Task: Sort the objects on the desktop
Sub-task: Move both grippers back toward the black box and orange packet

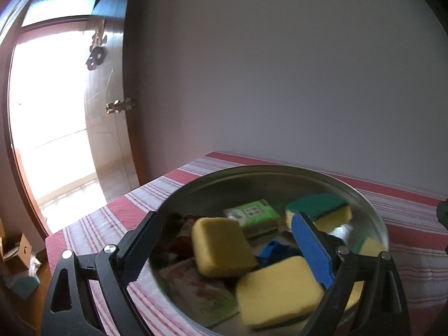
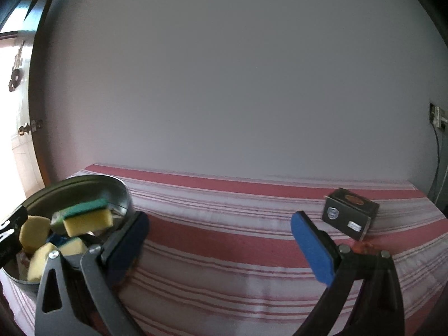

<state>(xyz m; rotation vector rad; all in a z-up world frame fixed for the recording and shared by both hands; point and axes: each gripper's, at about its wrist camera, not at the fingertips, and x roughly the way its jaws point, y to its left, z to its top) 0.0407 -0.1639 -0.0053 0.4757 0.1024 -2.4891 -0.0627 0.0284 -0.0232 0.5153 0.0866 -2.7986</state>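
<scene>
Left wrist view: metal bowl (image 1: 372, 212) of sorted items on a striped cloth (image 1: 112, 212)
The bowl holds three yellow sponges (image 1: 221, 246), one of them green-topped (image 1: 319, 210), one green packet (image 1: 252, 214), one paper sachet (image 1: 201, 294) and some blue thing too blurred to name. The left gripper (image 1: 224, 252) hangs over the bowl, jaws wide apart, gripping nothing. In the right wrist view the right gripper (image 2: 218, 243) is also spread wide and empty above bare cloth; one dark box (image 2: 350, 215) stands well to the right of the bowl, an orange scrap just beside it. The red-and-white cloth covers a table against a plain pale wall (image 2: 224, 70); an open door (image 1: 106, 112) on the left lets in bright daylight
</scene>
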